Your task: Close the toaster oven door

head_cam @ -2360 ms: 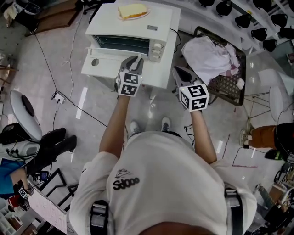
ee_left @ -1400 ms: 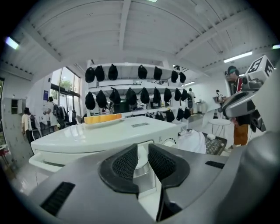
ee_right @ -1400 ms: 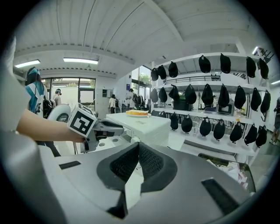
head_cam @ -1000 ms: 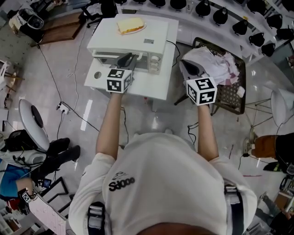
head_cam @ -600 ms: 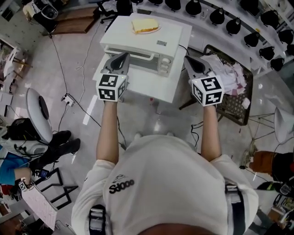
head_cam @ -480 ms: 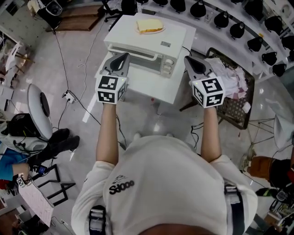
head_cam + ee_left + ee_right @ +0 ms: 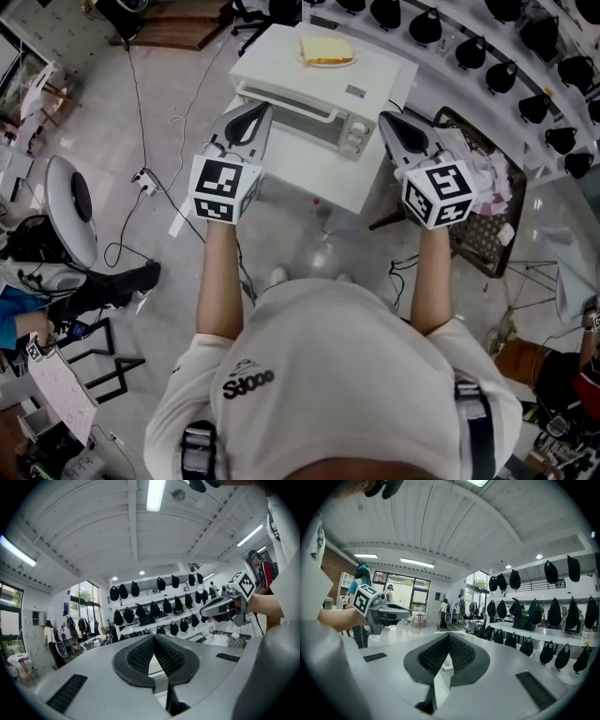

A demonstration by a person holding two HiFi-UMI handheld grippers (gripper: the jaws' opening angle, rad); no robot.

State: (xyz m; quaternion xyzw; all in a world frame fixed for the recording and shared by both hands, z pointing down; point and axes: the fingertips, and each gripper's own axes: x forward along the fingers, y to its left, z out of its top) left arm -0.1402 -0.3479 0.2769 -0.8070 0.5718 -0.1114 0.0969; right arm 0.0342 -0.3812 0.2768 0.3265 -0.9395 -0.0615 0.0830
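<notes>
The white toaster oven (image 7: 361, 89) stands on a white table (image 7: 314, 169), with a plate of toast (image 7: 326, 52) on its top. Its glass door (image 7: 295, 108) stands upright against the oven front and looks closed. My left gripper (image 7: 258, 111) is raised in front of the oven's left side, jaws shut on nothing. At the oven's right side my right gripper (image 7: 386, 120) is also raised, shut and empty. In both gripper views the jaws point at the ceiling. The left gripper (image 7: 153, 637) and the right gripper (image 7: 449, 635) each show their pads meeting.
A wire basket (image 7: 495, 234) holding cloth (image 7: 487, 173) stands right of the table. Shelves of black caps (image 7: 469, 47) run along the back. A round fan (image 7: 70, 202) stands on the floor at left, beside a power strip (image 7: 142, 175) and cables. People stand farther off.
The oven door lay flat open earlier and now stands upright. My left gripper has drawn back from the door and its jaws have shut. Both grippers are now raised side by side.
</notes>
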